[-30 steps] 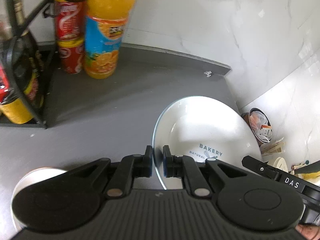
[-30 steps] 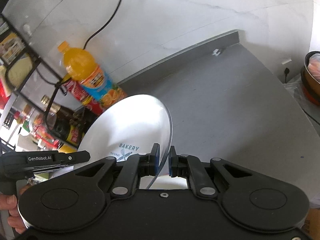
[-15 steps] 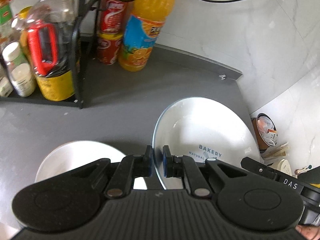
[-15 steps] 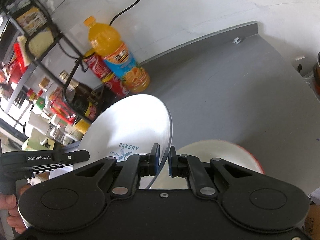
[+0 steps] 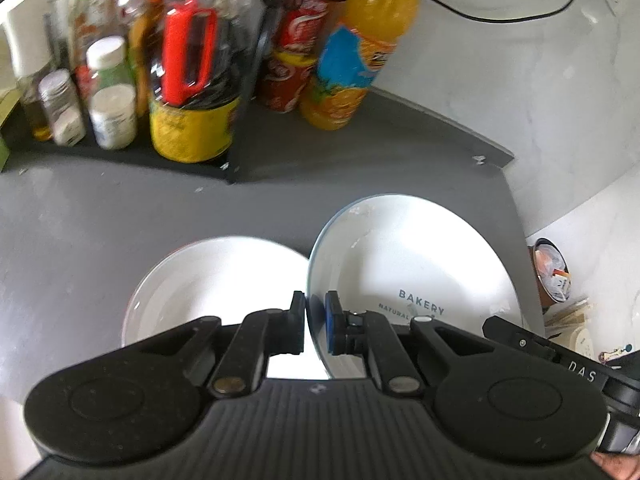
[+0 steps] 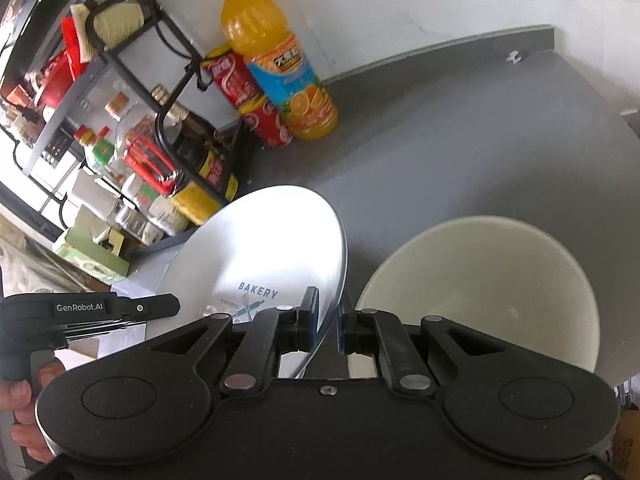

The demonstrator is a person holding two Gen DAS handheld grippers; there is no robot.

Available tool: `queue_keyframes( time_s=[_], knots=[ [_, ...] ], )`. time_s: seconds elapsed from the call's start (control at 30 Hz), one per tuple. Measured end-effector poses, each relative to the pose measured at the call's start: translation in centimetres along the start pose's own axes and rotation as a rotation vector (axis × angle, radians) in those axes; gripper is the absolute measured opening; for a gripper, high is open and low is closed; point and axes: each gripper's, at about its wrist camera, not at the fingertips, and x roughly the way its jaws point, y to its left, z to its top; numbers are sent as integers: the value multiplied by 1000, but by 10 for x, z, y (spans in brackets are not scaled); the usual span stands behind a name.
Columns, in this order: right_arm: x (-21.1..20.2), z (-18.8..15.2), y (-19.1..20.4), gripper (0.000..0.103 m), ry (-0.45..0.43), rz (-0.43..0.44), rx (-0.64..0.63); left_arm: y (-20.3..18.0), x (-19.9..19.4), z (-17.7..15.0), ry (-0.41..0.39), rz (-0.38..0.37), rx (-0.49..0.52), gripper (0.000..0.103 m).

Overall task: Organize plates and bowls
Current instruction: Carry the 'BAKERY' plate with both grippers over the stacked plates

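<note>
A white plate (image 5: 412,272) printed "BAKERY" hangs tilted above the grey counter (image 5: 80,208), held by both grippers at opposite rims. My left gripper (image 5: 316,316) is shut on its left rim. My right gripper (image 6: 326,320) is shut on the right rim of the plate (image 6: 272,248). A white bowl (image 5: 208,280) stands on the counter just below and beside the plate, partly hidden by the left gripper; the right wrist view shows the bowl (image 6: 480,288) to the right of the plate. A hand (image 6: 20,400) grips the left tool.
An orange juice bottle (image 5: 356,52) and stacked red cans (image 5: 296,60) stand against the white wall at the back. A black wire rack (image 6: 132,92) full of bottles and jars fills the back left. The counter edge (image 5: 524,216) drops off at the right, with a pot (image 5: 554,268) below.
Both grippers have drawn back together with the plate. The white bowl has come fully into view beneath it, and the rack of bottles has entered at the left.
</note>
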Motion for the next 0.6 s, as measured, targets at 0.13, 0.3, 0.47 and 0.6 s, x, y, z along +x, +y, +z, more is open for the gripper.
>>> queue_keyframes(
  time_s=[0.13, 0.3, 0.47, 0.6],
  knots=[
    [5, -7, 8, 9, 21, 1, -16, 11, -3, -9, 5, 13, -18, 8],
    [11, -14, 21, 9, 42, -13, -48, 24, -5, -18, 14, 28, -47, 8],
    [20, -27, 27, 10, 73, -20, -58, 37, -1, -25, 33, 48, -73, 8],
    [25, -34, 34, 10, 95, -33, -79, 46, 4, -30, 50, 63, -80, 8]
  ],
)
